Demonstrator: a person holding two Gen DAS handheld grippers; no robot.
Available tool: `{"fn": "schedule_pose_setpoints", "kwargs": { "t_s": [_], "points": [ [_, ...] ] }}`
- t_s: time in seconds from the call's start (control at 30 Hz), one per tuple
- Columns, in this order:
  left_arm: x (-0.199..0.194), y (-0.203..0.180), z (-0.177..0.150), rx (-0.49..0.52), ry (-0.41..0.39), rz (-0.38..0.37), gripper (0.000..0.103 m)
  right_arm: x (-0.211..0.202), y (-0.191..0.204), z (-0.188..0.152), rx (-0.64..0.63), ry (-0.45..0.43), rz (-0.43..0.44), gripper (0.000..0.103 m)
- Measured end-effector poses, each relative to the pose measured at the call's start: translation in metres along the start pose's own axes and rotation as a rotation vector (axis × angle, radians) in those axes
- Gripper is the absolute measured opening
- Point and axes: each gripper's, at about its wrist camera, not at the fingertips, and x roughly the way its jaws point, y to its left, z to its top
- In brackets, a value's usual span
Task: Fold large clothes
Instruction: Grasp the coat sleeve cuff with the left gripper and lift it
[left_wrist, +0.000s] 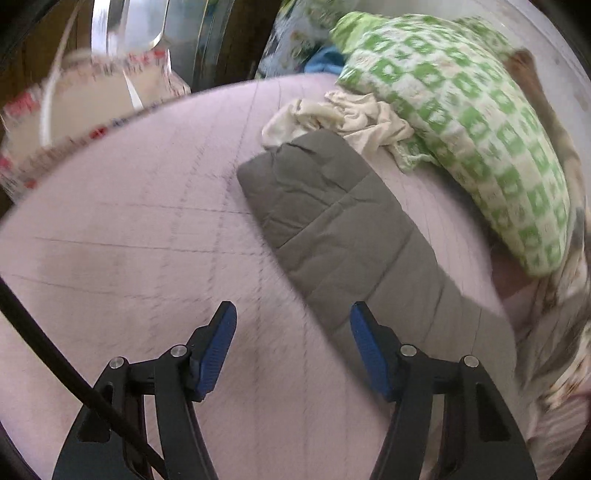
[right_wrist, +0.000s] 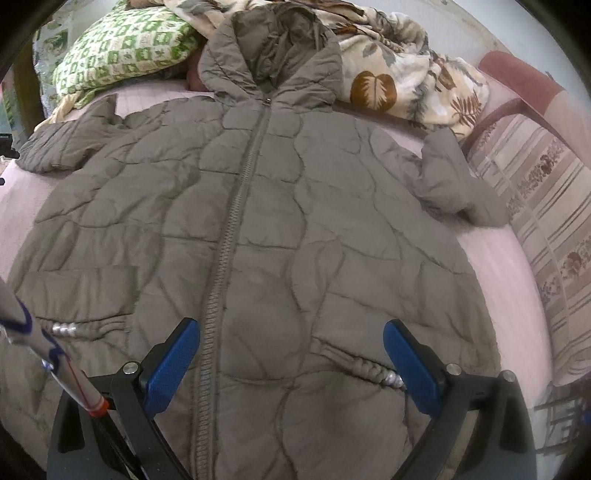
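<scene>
Jacket flat under right claw; both claws gaping, empty. Sleeve ahead-right of left claw, probably grab next.

— The whole left wrist view is smeared by motion; the print on the green checked pillow cannot be read, and the cluttered objects at far left cannot be identified.

— In the right wrist view, the grey quilted jacket is cut off at the near edge, its hem unseen.
</scene>
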Motion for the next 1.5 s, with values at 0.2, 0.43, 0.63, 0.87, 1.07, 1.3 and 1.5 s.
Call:
{"fn": "schedule_pose_setpoints", "kwargs": {
  "t_s": [0.2, 0.43, 0.63, 0.87, 1.07, 1.3, 1.5],
  "points": [
    [0.029, -0.001, 0.021, -0.052, -0.026, -0.047, 0.064, 0.012, -0.010, 0.003, 0.030, 0.009, -0.020, 0.101],
    [0.048, -0.014, 0.039, -0.066, -0.025, -0.105, 0.082, 0.021, -0.014, 0.006, 0.028, 0.019, -0.040, 0.101],
    [0.036, -0.021, 0.041, -0.086, -0.014, -0.070, 0.009, 0.018, -0.017, 0.005, 0.018, 0.021, -0.049, 0.101],
    [-0.072, -0.099, 0.017, 0.108, -0.121, -0.258, 0.007, 0.000, -0.043, 0.000, 0.073, -0.020, -0.039, 0.101],
    [-0.140, -0.206, -0.069, 0.357, -0.109, -0.446, 0.007, -0.014, -0.070, -0.012, 0.146, -0.041, -0.016, 0.101],
    [-0.124, -0.293, -0.198, 0.527, 0.049, -0.562, 0.007, -0.020, -0.101, -0.029, 0.212, -0.039, 0.001, 0.101],
    [-0.080, -0.323, -0.288, 0.717, 0.081, -0.351, 0.038, -0.014, -0.124, -0.033, 0.268, -0.017, 0.035, 0.101]
  ]
}}
